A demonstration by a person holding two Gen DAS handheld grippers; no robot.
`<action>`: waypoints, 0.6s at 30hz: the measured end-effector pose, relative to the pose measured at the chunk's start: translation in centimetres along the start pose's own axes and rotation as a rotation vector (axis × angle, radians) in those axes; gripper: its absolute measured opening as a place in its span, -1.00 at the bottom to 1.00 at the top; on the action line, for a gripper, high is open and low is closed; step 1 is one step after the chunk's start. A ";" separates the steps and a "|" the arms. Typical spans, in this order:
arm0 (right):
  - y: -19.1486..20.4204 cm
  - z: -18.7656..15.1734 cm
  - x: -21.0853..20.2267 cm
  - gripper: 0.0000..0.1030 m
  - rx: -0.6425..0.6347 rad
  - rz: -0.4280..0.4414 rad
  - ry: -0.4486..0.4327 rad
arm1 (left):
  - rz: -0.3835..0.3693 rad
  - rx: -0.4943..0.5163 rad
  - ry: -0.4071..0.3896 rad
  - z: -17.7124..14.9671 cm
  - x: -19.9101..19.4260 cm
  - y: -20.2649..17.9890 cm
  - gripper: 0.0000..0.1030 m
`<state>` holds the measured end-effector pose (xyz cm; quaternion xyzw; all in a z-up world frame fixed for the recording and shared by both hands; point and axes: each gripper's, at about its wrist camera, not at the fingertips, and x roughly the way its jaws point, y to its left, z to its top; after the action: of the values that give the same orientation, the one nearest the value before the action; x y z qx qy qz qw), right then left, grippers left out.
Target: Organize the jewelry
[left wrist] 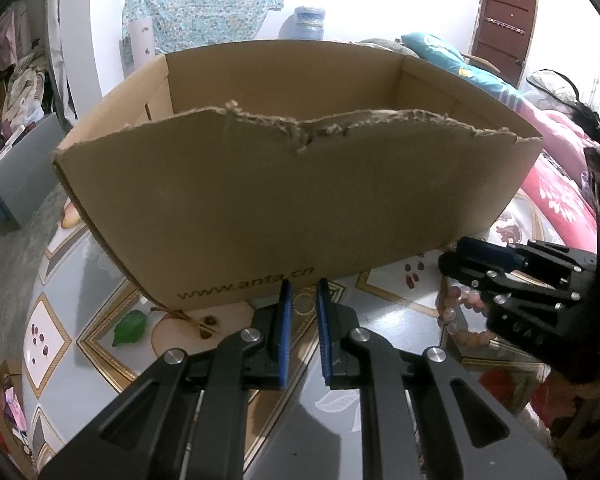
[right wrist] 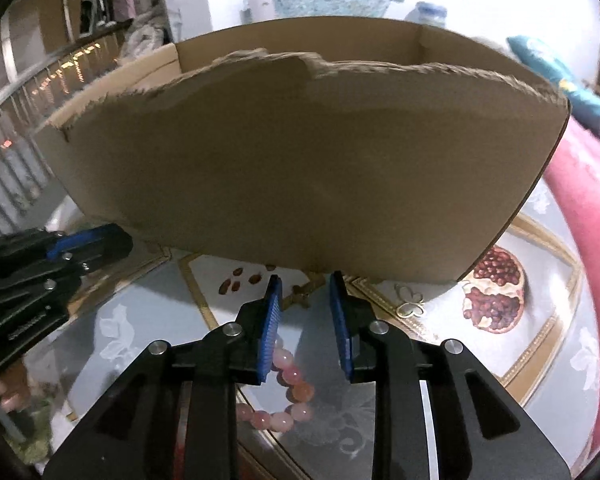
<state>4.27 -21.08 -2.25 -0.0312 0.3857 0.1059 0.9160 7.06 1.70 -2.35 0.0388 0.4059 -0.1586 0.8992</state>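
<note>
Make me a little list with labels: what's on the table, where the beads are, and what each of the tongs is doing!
box: cardboard box, torn top edge, standing open on the table
beads: pink bead bracelet lying on the table, in front of the box
right tongs: open, jaws over the bracelet, one blue pad beside the beads, not pinching
left tongs: narrow gap, nothing between them
box contents: hidden from both views

1 cardboard box [left wrist: 284, 200], 1 bead bracelet [right wrist: 288, 396], 2 hand-held grippers.
</note>
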 end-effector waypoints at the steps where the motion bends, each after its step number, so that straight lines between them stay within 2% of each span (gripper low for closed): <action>1: 0.0 0.0 0.0 -0.58 -0.005 -0.021 -0.004 | -0.001 0.000 0.001 0.0 0.0 0.0 -0.78; 2: -0.2 0.0 -0.1 -0.63 -0.002 -0.027 -0.005 | -0.002 0.000 0.001 0.0 0.1 0.0 -0.78; 4: -0.4 0.0 -0.2 -0.87 -0.001 -0.033 -0.002 | -0.003 -0.001 0.003 0.0 0.1 0.1 -0.78; 12: 1.4 0.9 1.7 -0.91 0.042 0.003 0.006 | 0.000 -0.004 0.001 0.0 0.1 0.2 -0.78; 18: -0.6 0.7 1.3 -1.00 0.064 0.025 0.008 | 0.001 -0.003 -0.001 0.0 0.1 0.2 -0.78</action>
<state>5.80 -21.34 -2.67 0.0027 0.3930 0.1049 0.9135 7.12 1.87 -2.42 0.0376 0.4058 -0.1576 0.8995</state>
